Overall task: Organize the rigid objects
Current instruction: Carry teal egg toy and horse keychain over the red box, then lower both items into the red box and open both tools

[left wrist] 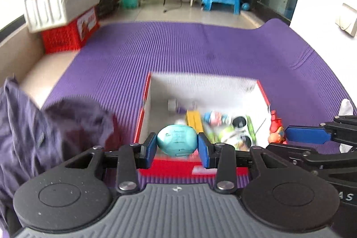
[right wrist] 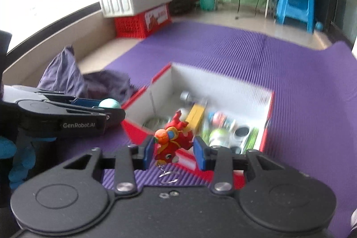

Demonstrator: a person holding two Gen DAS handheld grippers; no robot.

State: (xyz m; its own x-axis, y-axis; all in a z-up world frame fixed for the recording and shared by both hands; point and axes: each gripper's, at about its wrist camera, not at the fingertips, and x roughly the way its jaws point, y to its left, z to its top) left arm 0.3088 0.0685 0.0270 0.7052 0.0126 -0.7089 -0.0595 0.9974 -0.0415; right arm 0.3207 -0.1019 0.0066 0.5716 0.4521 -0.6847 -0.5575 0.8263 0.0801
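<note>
- Left wrist: our left gripper (left wrist: 176, 145) clamps a teal egg-shaped toy (left wrist: 176, 140) over the near edge of the red-and-white box (left wrist: 145, 104) on the purple mat (left wrist: 189, 48). Right gripper (left wrist: 287, 136) on the right holds a red figurine (left wrist: 275, 129).
- Right wrist: our right gripper (right wrist: 174, 150) pinches the red figurine keychain (right wrist: 173, 141) above the box's (right wrist: 223, 86) near rim; the teal toy (right wrist: 109, 103) sits in the left gripper (right wrist: 107, 107) at left. Purple cloth (right wrist: 67, 79) lies far left.

Motion blur smears the small items inside your red-and-white cardboard box (left wrist: 263, 93), so the yellow block (left wrist: 194, 121), pink-and-blue piece (left wrist: 214, 118) and green-and-white toy (left wrist: 234, 134) cannot be identified. Your left gripper (left wrist: 176, 145) hides the lower part of the pale teal egg-shaped toy (left wrist: 177, 139). The crumpled dark purple cloth (left wrist: 44, 124) runs off the left edge. In the right wrist view, the red dragon figurine's (right wrist: 175, 141) keyring (right wrist: 167, 176) is a faint blur.
</note>
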